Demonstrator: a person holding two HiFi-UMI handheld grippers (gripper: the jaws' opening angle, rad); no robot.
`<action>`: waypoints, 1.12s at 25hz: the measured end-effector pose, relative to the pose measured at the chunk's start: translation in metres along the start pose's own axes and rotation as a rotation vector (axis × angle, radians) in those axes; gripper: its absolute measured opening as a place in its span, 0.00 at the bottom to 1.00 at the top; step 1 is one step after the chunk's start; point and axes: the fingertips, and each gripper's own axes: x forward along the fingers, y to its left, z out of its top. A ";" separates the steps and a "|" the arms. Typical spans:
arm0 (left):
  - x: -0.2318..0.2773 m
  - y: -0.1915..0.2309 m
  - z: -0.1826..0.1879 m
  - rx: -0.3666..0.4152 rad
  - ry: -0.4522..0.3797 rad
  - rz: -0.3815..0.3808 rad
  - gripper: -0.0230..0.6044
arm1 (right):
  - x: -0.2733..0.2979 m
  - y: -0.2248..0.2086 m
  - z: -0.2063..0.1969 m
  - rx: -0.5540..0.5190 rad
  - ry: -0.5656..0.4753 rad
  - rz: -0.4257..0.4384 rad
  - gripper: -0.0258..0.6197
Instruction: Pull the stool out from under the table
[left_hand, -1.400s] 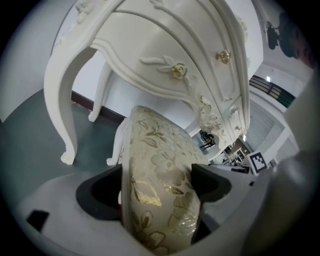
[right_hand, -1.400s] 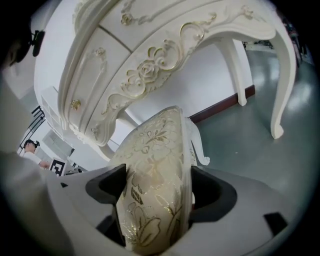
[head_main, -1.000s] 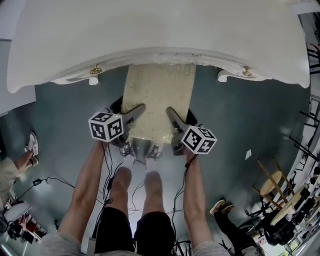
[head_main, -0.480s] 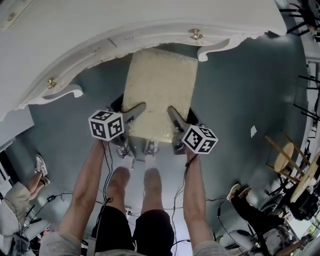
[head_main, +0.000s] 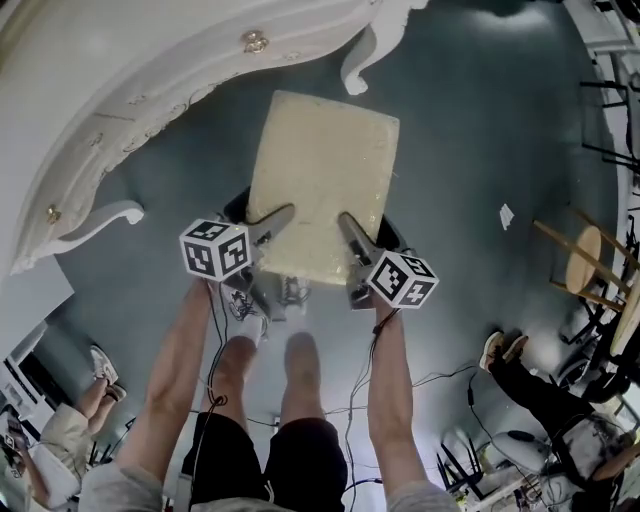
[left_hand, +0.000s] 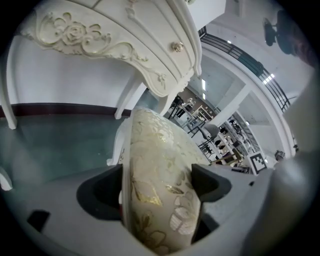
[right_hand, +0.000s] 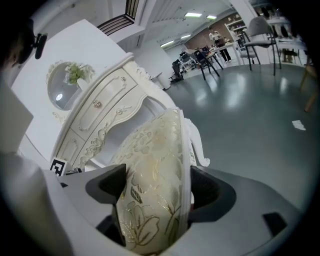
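Note:
The stool (head_main: 322, 180) has a cream, gold-flowered cushion and white legs, and it stands on the grey floor wholly out from under the white ornate table (head_main: 130, 90) at the upper left. My left gripper (head_main: 272, 222) is shut on the cushion's near left edge, with the padded seat (left_hand: 155, 190) filling its jaws. On the near right edge, my right gripper (head_main: 350, 232) is also shut on the seat (right_hand: 152, 185). The table's carved apron (left_hand: 100, 40) and drawers (right_hand: 107, 107) show behind the stool.
The person's legs and feet (head_main: 270, 300) stand just behind the stool, with cables trailing on the floor. Another person's feet (head_main: 500, 348) and wooden stools (head_main: 590, 265) are at the right. A scrap of paper (head_main: 507, 215) lies on the floor.
The stool has come fully out from under the table, which has swung away to the upper left. Both grippers kept their hold on the seat.

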 end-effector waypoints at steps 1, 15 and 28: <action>0.007 -0.007 -0.002 0.010 0.010 -0.008 0.72 | -0.006 -0.008 0.001 0.010 -0.010 -0.009 0.67; 0.095 -0.087 -0.035 0.139 0.138 -0.121 0.72 | -0.075 -0.111 -0.004 0.142 -0.141 -0.123 0.67; 0.151 -0.118 -0.069 0.239 0.209 -0.190 0.71 | -0.100 -0.175 -0.029 0.222 -0.235 -0.174 0.67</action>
